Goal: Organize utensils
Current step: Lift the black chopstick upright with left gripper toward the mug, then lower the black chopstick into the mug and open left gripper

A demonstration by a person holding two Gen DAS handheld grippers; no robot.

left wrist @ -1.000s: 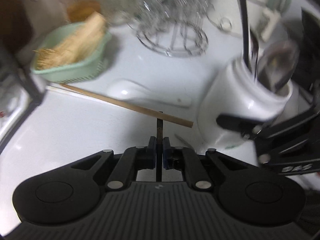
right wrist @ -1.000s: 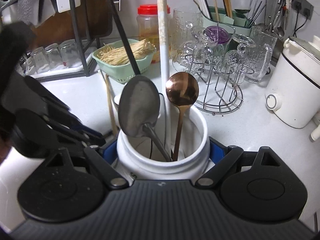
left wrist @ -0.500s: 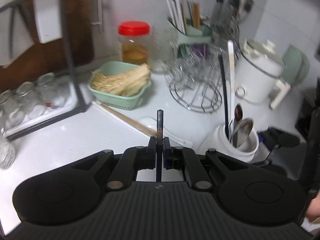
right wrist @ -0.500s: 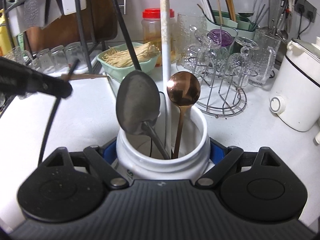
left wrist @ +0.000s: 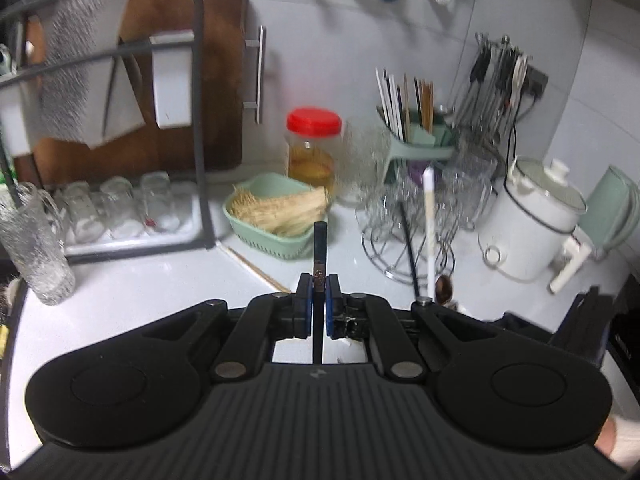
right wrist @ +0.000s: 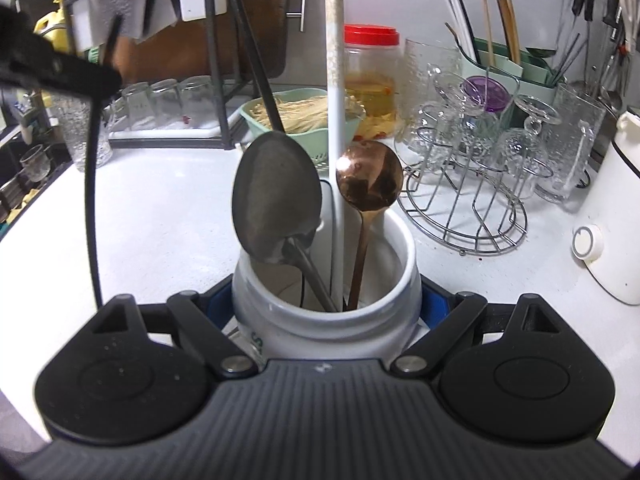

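Left gripper [left wrist: 318,306]: clamped on thin black utensil handle [left wrist: 320,240]. Right gripper [right wrist: 326,300]: clamped around white jar [right wrist: 384,320] holding spoons, on bench [right wrist: 160,200].

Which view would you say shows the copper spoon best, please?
The right wrist view: the copper spoon stands bowl-up in the white jar, near and sharp, its handle running down inside. The left wrist view shows only a small brown bit of it behind the gripper's body.
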